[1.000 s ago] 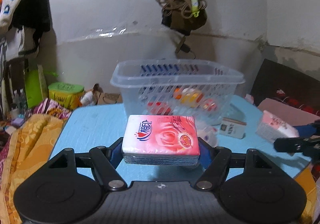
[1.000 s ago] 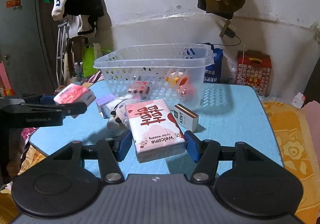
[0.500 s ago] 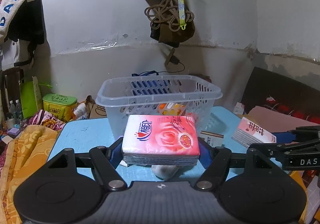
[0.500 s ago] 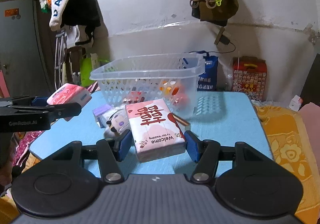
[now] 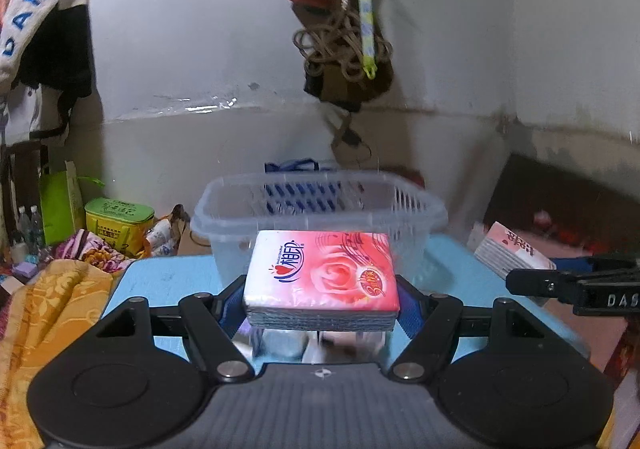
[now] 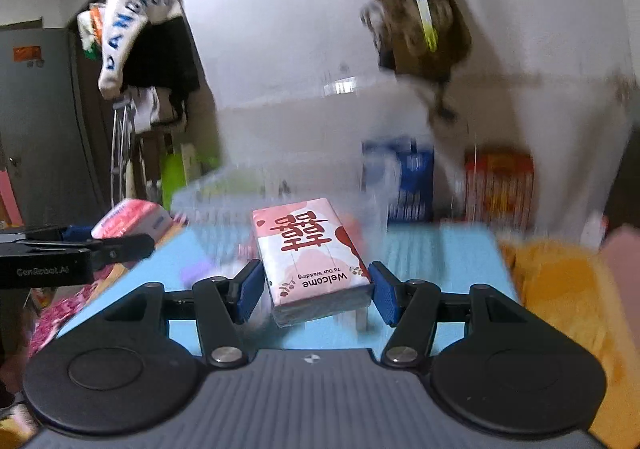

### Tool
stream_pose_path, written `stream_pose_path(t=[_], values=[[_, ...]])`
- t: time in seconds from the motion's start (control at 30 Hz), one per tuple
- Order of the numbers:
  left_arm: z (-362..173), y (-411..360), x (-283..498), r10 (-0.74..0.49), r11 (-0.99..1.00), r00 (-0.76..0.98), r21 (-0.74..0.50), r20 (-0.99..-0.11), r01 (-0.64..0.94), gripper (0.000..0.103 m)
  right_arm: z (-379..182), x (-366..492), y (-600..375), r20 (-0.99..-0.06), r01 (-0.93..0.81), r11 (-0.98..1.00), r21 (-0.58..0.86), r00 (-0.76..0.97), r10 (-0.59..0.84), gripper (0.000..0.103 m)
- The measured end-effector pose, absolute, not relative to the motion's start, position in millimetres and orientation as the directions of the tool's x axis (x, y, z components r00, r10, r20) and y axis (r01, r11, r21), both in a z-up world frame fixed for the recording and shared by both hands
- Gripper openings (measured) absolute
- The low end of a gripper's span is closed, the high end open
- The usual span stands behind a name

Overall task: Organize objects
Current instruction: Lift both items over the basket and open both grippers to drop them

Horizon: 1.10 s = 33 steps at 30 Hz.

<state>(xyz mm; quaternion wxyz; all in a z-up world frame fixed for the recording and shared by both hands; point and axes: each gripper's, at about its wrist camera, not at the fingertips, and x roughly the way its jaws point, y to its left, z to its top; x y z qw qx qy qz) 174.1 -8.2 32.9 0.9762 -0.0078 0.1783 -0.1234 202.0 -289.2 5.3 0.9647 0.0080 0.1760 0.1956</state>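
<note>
Two tissue packs are being held off the blue table [image 5: 168, 281], one in each gripper. Nearest in the left wrist view, the left gripper [image 5: 322, 301] is clamping the rose-print tissue pack [image 5: 322, 275] flat between its blue pads, the pack lying level with its printed face up, above the table's near edge. Under it, blurred small items are lying on the table, too unclear to name. Nearest in the right wrist view, the right gripper [image 6: 316, 289] is gripping the wedding tissue pack [image 6: 310, 257] by its sides, the pack sitting slightly skewed, its "Welcome" lettering facing the camera upside down; that view is smeared by motion. Each gripper is showing at the side of the other's view, level with the far half of the table. Beyond the packs, the clear plastic basket [image 5: 320, 197] is standing on the table toward its far edge, its perforated walls upright and its rim above the rose-print pack's far end. Farther off, a blue bag [image 6: 412, 181] is sitting against the white wall [image 5: 220, 49].
</note>
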Motion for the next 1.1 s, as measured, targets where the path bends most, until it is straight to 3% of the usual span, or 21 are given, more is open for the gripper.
stream_pose_path(t=[0.17, 0.23, 0.33, 0.6, 0.63, 0.67, 0.7, 0.73, 0.9, 1.0, 1.1], values=[[70, -14, 223, -0.262, 0.965, 0.909, -0.075, -0.324, 0.252, 0.076, 46, 254, -264, -0.292, -0.364, 0.931, 0.023, 0.888, 0.354, 0.061], [83, -13, 251, -0.24, 0.971, 0.92, -0.084, -0.309, 0.225, 0.076, 54, 289, -253, -0.333, -0.355, 0.935, 0.017, 0.88, 0.34, 0.061], [87, -9, 303, -0.232, 0.972, 0.902, -0.134, -0.365, 0.195, 0.076, 48, 326, -238, -0.375, -0.345, 0.939, -0.003, 0.87, 0.319, 0.061], [51, -8, 353, -0.204, 0.976, 0.876, -0.163, -0.436, 0.146, 0.076, 11, 363, -222, -0.474, -0.362, 0.932, -0.01, 0.823, 0.314, 0.062], [49, -6, 353, -0.195, 0.978, 0.879, -0.158, -0.434, 0.139, 0.077, 11, 363, -221, -0.472, -0.36, 0.933, -0.014, 0.825, 0.312, 0.065], [49, -5, 354, -0.18, 0.98, 0.886, -0.151, -0.427, 0.127, 0.081, 11, 359, -220, -0.448, -0.35, 0.936, -0.023, 0.841, 0.304, 0.084], [48, -2, 353, -0.163, 0.983, 0.892, -0.146, -0.422, 0.111, 0.088, 14, 353, -219, -0.42, -0.334, 0.942, -0.037, 0.861, 0.289, 0.095], [50, 1, 352, -0.156, 0.984, 0.896, -0.148, -0.417, 0.102, 0.103, 17, 346, -219, -0.392, -0.327, 0.944, -0.049, 0.875, 0.283, 0.103], [67, 18, 318, -0.153, 0.984, 0.928, -0.139, -0.34, 0.112, 0.103, 33, 289, -239, -0.29, -0.306, 0.949, -0.08, 0.918, 0.271, 0.103], [66, 27, 283, -0.15, 0.986, 0.939, -0.115, -0.309, 0.119, 0.103, 21, 262, -261, -0.321, -0.32, 0.947, -0.028, 0.9, 0.295, 0.103], [39, 39, 267, -0.176, 0.979, 0.908, -0.162, -0.381, 0.121, 0.103, -12, 255, -281, -0.387, -0.31, 0.948, 0.069, 0.868, 0.312, 0.103]])
